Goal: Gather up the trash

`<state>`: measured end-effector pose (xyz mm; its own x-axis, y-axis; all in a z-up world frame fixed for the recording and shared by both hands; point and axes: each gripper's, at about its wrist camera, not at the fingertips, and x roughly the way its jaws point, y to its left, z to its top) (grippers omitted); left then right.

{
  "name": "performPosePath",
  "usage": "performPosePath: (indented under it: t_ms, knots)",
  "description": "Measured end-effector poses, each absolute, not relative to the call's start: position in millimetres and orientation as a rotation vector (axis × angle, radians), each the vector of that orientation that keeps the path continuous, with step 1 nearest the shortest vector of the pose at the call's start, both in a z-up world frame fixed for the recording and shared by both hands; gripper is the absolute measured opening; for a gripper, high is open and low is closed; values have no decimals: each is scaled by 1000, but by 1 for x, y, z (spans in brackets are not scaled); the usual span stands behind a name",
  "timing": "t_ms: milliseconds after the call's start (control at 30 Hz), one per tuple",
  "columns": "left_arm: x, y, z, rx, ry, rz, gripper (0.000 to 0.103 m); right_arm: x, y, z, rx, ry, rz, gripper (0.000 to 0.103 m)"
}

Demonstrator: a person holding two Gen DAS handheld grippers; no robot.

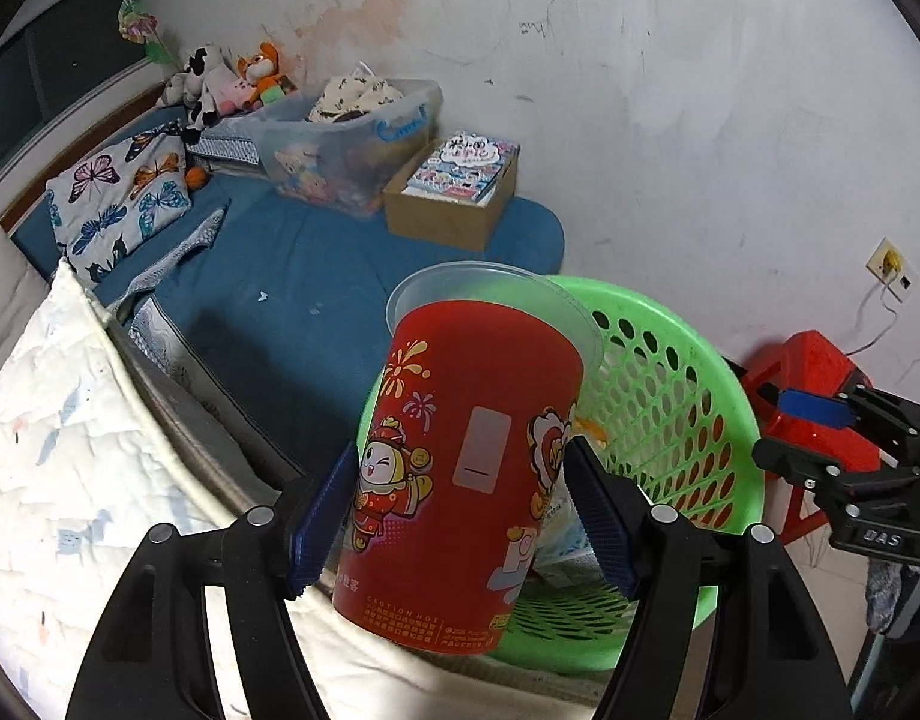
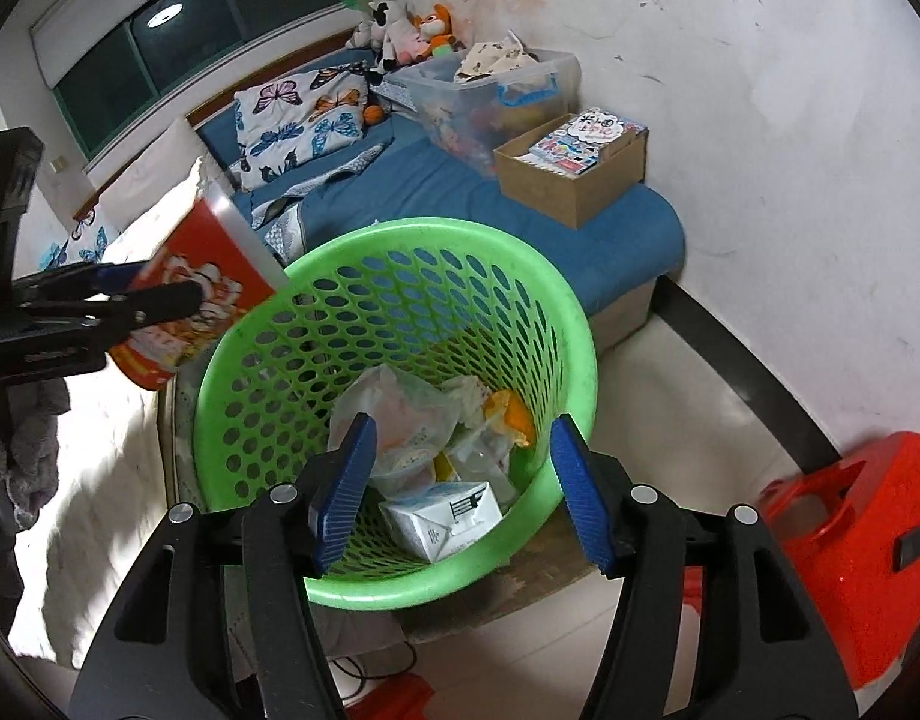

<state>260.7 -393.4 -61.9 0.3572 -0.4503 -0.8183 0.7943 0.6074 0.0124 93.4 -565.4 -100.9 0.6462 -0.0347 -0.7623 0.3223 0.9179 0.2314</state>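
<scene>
Pinching red cup [image 1: 466, 468] in left gripper [image 1: 460, 516], beside green basket [image 2: 574, 324], right gripper [image 2: 460, 492] spread above it.

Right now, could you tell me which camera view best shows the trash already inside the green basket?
The right wrist view: it looks down into the green basket, showing a white carton and crumpled wrappers. In the left wrist view the red cup hides most of the inside.

cup [image 1: 460, 468]: red, cartoon print | basket [image 2: 556, 324]: green | pillow [image 2: 297, 120]: butterflies, seemingly white ground
</scene>
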Motion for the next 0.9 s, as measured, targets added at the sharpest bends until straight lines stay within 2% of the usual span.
performPosePath:
  t_ms: [167, 233, 300, 400, 600, 900]
  knots:
    - [261, -401, -70, 447, 903, -841, 69, 91, -566, -103, 376, 851, -207, 61]
    - [261, -403, -73, 442, 914, -843, 70, 90, -567, -102, 374, 850, -207, 61]
    - [259, -401, -73, 431, 908, -847, 76, 89, -566, -101, 378, 844, -203, 61]
    - [256, -398, -69, 422, 900, -860, 77, 87, -564, -97, 368, 837, -200, 61]
    - [251, -376, -48, 357, 869, -837, 83, 84, -550, -87, 334, 813, -181, 61]
    - [225, -311, -7, 308, 775, -779, 93, 80, -510, -67, 299, 775, -131, 69]
